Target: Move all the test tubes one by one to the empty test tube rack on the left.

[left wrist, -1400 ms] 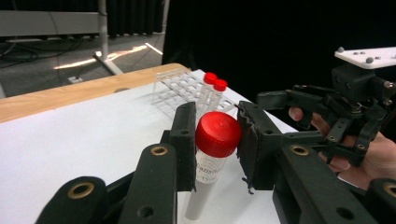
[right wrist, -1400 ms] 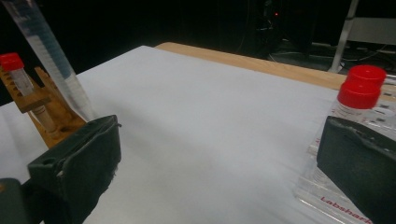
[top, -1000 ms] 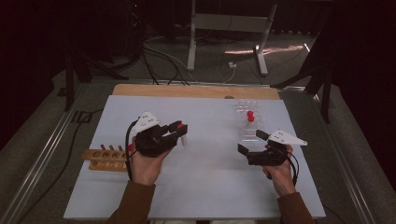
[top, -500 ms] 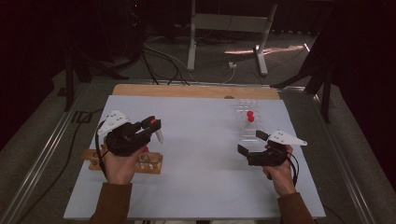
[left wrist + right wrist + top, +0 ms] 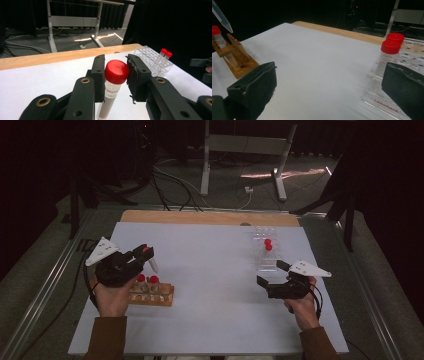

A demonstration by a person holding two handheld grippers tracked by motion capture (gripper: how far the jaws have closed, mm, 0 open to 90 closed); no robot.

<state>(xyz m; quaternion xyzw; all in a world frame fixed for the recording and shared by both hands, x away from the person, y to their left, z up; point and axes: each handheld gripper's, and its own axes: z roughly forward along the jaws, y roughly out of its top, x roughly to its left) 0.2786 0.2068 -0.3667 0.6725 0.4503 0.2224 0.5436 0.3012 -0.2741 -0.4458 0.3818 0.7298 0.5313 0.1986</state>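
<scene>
High view: a person's two hands reach in from the bottom edge over a white tabletop [image 5: 210, 285], each holding a black two-jaw tool. The left tool [image 5: 146, 254] sits at the left side, just above a wooden rack [image 5: 152, 295] that holds two red-capped tubes. Its jaws are clamped on a red-capped tube [image 5: 112, 87] — in the left gripper view the cap is squeezed between the two pads and the clear body hangs down, tilted, with printed lettering too small to read. In the high view this tube's tip slants toward the tabletop, beside the wooden rack.

The right tool [image 5: 270, 275] rests at the right side with its jaws spread wide apart, gripping nothing. Just beyond it stands a clear plastic rack [image 5: 409, 75] with two red-capped tubes [image 5: 390, 53] upright in it — the right gripper view shows that rack close to one jaw pad. The two racks are well apart.
</scene>
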